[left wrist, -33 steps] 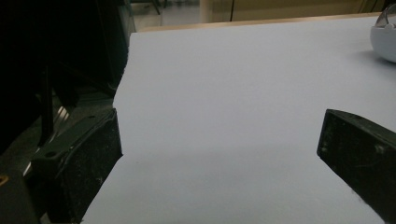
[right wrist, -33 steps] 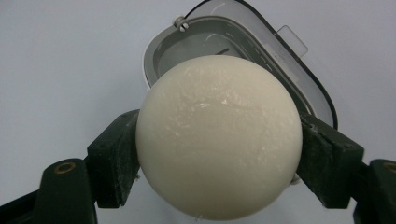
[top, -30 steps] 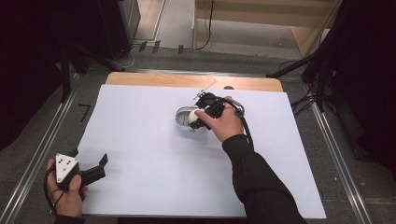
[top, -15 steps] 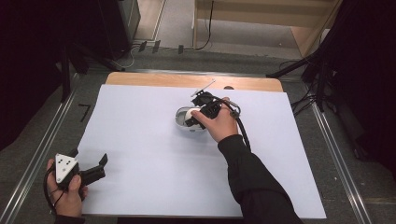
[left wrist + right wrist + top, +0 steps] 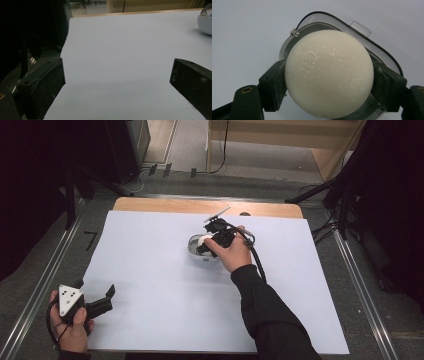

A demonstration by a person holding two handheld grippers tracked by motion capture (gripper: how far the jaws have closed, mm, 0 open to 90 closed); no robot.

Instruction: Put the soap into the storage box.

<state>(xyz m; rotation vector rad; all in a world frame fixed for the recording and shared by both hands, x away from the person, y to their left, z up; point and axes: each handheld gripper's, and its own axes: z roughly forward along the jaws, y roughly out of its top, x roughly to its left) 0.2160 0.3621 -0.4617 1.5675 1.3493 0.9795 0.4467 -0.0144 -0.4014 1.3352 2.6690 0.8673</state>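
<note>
A white ball point(image 5: 329, 75) sits squeezed between the two black pads of my right gripper point(image 5: 329, 83), which is shut on it. Right under the ball is a small clear bowl point(image 5: 317, 21) on the white sheet. In the high view the right gripper point(image 5: 207, 242) holds the ball point(image 5: 202, 240) over the bowl point(image 5: 196, 253) near the table's middle. My left gripper point(image 5: 107, 296) lies at the sheet's near left corner, jaws wide apart. In the left gripper view nothing is between the fingers of the left gripper point(image 5: 117, 82), and the bowl point(image 5: 206, 23) stands far off at the upper right.
A large white sheet point(image 5: 150, 270) covers the wooden table point(image 5: 165, 205). Metal rails point(image 5: 45, 285) run along both sides. A small black angled tool point(image 5: 90, 240) lies off the sheet at the left. Dark stands and cables crowd the floor beyond the table.
My right hand has shifted slightly to the left over the bowl with the ball still in its grip. The left gripper has stayed where it was.
</note>
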